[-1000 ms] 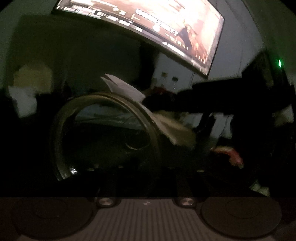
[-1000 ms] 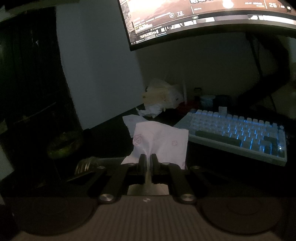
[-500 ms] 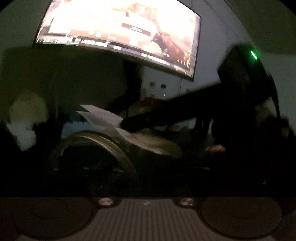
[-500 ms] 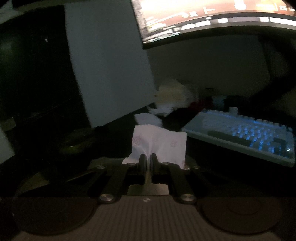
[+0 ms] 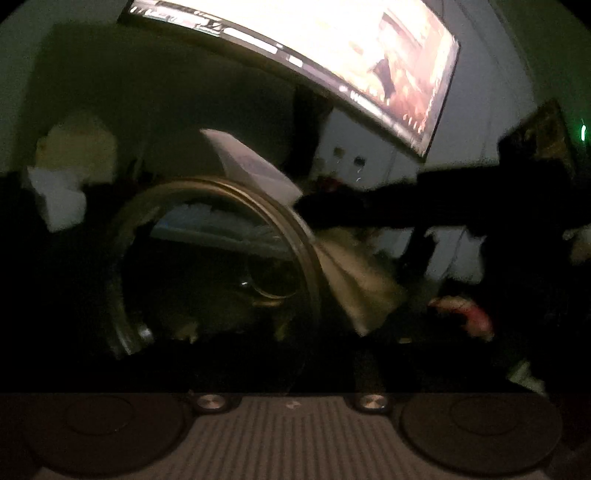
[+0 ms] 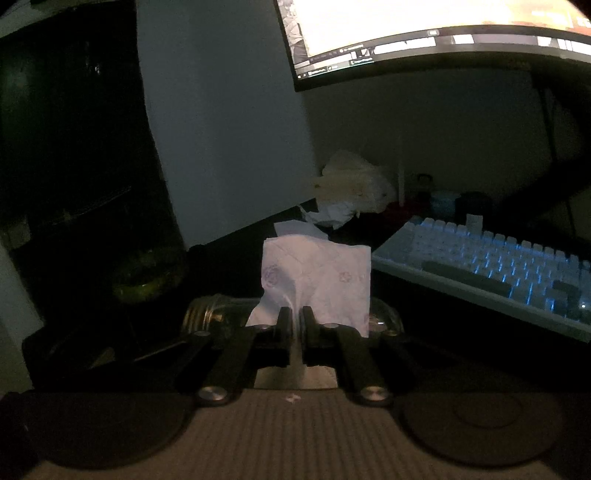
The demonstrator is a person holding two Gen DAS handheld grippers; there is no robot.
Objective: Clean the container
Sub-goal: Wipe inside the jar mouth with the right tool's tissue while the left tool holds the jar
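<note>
In the left wrist view a clear glass jar (image 5: pixel 207 266) fills the middle, its round mouth turned toward the camera. It seems held by my left gripper, whose fingers are lost in the dark. My right gripper (image 6: pixel 294 317) is shut on a white patterned tissue (image 6: pixel 317 273). In the left wrist view that tissue (image 5: pixel 343 266) lies against the jar's right rim, with the dark right gripper (image 5: pixel 332 206) reaching in from the right. The jar (image 6: pixel 207 314) shows just below the tissue in the right wrist view.
A lit curved monitor (image 6: pixel 443 26) hangs above. A backlit keyboard (image 6: pixel 498 266) lies at the right. Crumpled tissues (image 6: pixel 347 192) sit at the back by the wall. A dark glass bowl (image 6: pixel 147 277) stands at the left.
The jar tipped down and came back up in the left wrist view. The right gripper with the tissue stays at the jar's right rim. The right wrist view shifted slightly left.
</note>
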